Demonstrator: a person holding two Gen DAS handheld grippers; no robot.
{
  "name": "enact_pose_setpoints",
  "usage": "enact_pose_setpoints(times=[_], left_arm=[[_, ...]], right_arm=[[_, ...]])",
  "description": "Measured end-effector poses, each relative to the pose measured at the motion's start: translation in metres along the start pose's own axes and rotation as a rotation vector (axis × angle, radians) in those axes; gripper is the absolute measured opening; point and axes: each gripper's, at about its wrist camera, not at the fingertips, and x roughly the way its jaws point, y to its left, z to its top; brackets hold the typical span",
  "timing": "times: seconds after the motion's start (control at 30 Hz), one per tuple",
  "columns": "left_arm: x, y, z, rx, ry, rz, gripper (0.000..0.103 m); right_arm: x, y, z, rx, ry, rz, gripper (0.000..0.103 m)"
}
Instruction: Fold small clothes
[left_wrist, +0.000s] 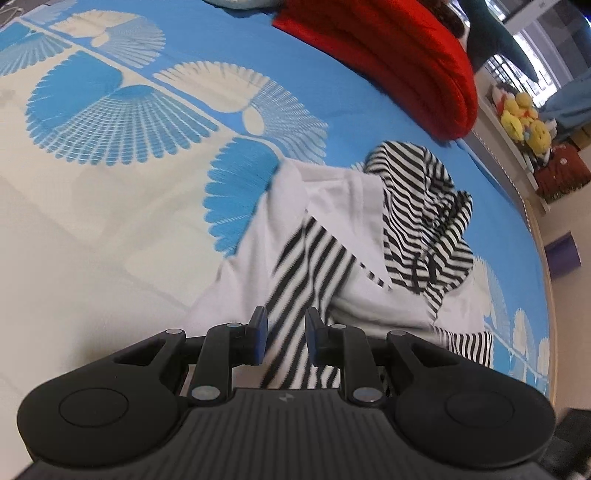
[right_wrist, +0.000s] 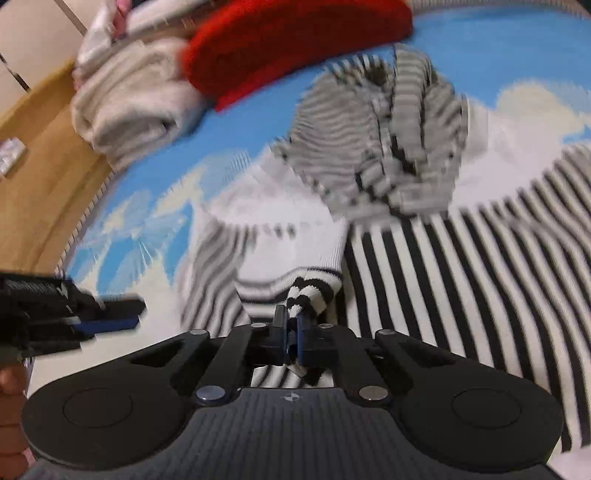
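Right gripper (right_wrist: 293, 332) is pinched shut on a cuff of the striped hoodie (right_wrist: 461, 266), which sprawls ahead of both tongs. Left gripper (left_wrist: 286, 336) hovers open above the fabric. Blurry, but that thin bite looks likely to slip if tugged.

The right tool (right_wrist: 293, 330) pinches a striped cuff (right_wrist: 312, 295) of the black-and-white garment (right_wrist: 443, 266) on the blue bedspread (right_wrist: 236, 140).
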Motion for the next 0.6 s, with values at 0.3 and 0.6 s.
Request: enact_pose_setpoints(times=[0.3,0.6], left_arm=[[-0.006,0.013,0.008,-0.049,-0.016,0.000,0.022],[0.006,0.005,0.000,-0.044,0.021,-0.013,0.022]], right_arm=[[-0.043,0.061,-0.009,-0.296,-0.182,0.219,0.040],[-0.033,0.013,0.000,-0.038,-0.008,0.096,0.041]])
